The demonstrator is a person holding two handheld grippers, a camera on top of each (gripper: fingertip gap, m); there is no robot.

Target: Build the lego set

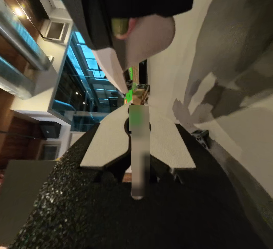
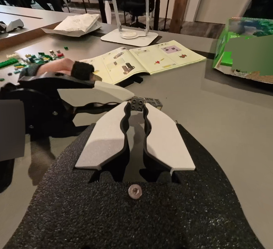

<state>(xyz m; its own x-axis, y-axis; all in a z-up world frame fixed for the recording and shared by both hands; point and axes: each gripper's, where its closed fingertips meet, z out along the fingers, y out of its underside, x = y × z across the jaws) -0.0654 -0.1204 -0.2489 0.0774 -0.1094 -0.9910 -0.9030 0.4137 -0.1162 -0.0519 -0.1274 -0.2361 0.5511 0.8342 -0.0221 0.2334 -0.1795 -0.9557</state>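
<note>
Closest in, the right gripper [image 2: 136,105] is pinching a small dark grey lego brick [image 2: 137,104] between its tips, studs facing the camera, held just above the grey table [image 2: 206,131]. The jaws are nearly closed, just the brick's width apart. Another grey piece [image 2: 153,101] is sitting right behind the brick, touching or almost touching it, can't really tell which.

The left gripper [image 2: 125,98] is coming in sideways from the left, its white finger pointing at that same brick, and a hand [image 2: 59,66] in a black wrist strap is wrapped around it. Its own camera is rolled over and blurry with a mosaic patch lying right over the tips, so I honestly can't tell how far it's open.

Further back, the instruction booklet [image 2: 147,58] is lying open, a pile of loose green pieces [image 2: 37,60] is scattered to the left, the green box [image 2: 243,49] is standing on the right, and a white stand [image 2: 130,36] is sitting behind the booklet.
</note>
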